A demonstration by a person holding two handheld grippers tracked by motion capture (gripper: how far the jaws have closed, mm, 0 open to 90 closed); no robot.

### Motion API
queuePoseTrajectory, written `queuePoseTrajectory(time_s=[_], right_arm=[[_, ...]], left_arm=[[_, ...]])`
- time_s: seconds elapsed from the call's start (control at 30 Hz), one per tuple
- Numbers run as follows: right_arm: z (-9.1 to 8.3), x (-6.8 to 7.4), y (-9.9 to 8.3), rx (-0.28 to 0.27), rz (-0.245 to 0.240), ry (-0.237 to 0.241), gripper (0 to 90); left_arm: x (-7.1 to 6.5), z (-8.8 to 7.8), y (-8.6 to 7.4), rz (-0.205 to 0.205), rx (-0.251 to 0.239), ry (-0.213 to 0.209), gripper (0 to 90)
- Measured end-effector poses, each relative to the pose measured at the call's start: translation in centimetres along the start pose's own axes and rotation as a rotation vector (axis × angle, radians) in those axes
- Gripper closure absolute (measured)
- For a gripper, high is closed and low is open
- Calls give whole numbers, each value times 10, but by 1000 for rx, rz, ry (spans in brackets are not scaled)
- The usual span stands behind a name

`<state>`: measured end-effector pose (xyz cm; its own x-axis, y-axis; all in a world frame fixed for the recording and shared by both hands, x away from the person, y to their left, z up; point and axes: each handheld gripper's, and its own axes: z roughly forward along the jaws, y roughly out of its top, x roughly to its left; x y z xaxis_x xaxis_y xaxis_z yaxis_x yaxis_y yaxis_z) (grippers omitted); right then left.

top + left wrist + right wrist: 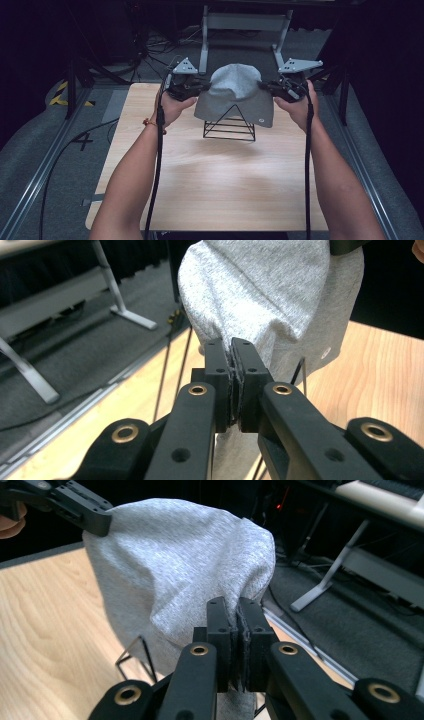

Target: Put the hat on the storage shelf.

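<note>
A grey knit beanie hangs over a black wire pyramid stand at the far middle of the wooden table. My left gripper is shut on the beanie's left edge; in the left gripper view the fabric is pinched between the jaws of that gripper. My right gripper is shut on the beanie's right edge, and the cloth is clamped in its jaws. The beanie is stretched between both grippers, its lower hem covering the stand's top.
Beyond the table's far edge stands a grey metal frame on dark carpet, with cables on the floor. Aluminium rails run along both sides of the table. The near half of the tabletop is bare wood.
</note>
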<state>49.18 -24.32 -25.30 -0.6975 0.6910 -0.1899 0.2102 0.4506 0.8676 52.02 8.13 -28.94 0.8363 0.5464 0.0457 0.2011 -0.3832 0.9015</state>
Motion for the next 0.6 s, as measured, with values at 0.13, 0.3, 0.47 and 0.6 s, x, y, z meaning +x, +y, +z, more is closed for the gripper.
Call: queuePoseTrajectory(time_s=[0.13, 0.3, 0.47, 0.6], right_arm=[[8, 4, -12, 19, 8, 18, 859], [17, 7, -29, 34, 24, 41, 859], [22, 9, -45, 52, 35, 49, 858], [25, 11, -58, 78, 40, 56, 858]], left_arm=[[0, 8, -11, -7, 12, -5, 869], [-4, 18, -26, -12, 22, -23, 869], [-6, 26, -43, -27, 40, -28, 869], [-8, 30, -54, -13, 73, -19, 869]])
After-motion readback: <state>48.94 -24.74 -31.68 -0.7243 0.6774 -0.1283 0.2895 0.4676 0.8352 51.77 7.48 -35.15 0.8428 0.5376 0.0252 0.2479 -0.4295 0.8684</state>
